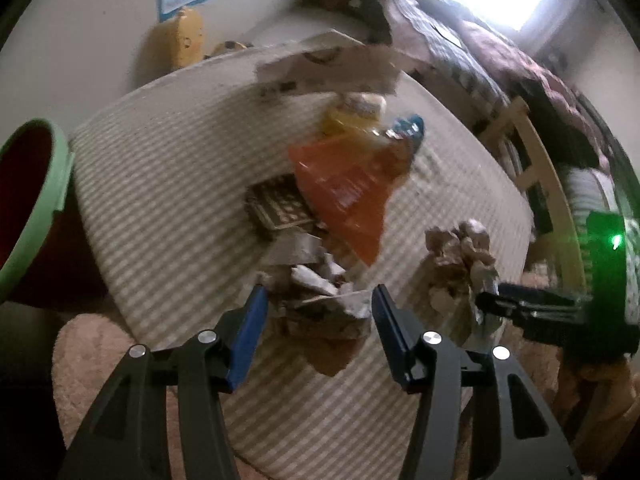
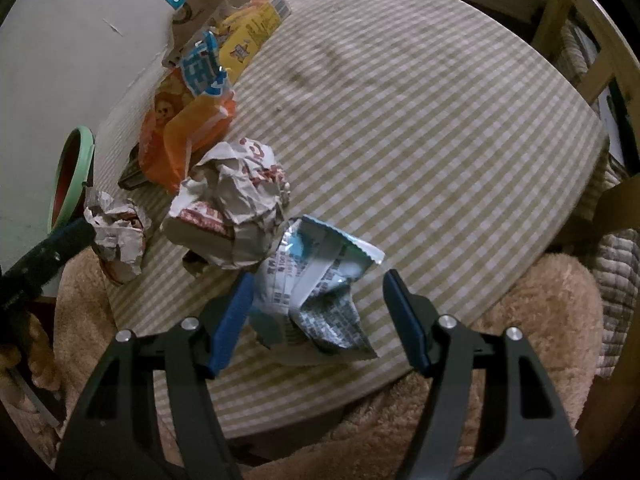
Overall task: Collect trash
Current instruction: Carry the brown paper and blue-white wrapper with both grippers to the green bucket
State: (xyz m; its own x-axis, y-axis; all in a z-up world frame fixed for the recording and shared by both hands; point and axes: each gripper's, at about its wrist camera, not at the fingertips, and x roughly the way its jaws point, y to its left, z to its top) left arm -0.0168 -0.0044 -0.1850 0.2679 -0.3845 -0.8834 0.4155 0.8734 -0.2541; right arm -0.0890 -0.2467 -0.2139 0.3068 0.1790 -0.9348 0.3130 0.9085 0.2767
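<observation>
Checked cloth covers the desk (image 1: 168,168); green-rimmed bin (image 1: 36,200) at its left edge. Left wrist view, blurred: left hand-held gripper (image 1: 318,300) has jaws apart, straddling a crumpled paper wad (image 1: 320,296) at the near edge; orange bag (image 1: 348,192) lies beyond.

Right wrist view: right hand-held gripper (image 2: 318,284) has jaws apart around a crinkled white-blue wrapper (image 2: 316,288), not clamped. A larger paper ball (image 2: 232,216) sits just beside it.

Judgement: pre-grasp step on both sides. Next: close on each piece, lift, carry to bin.
</observation>
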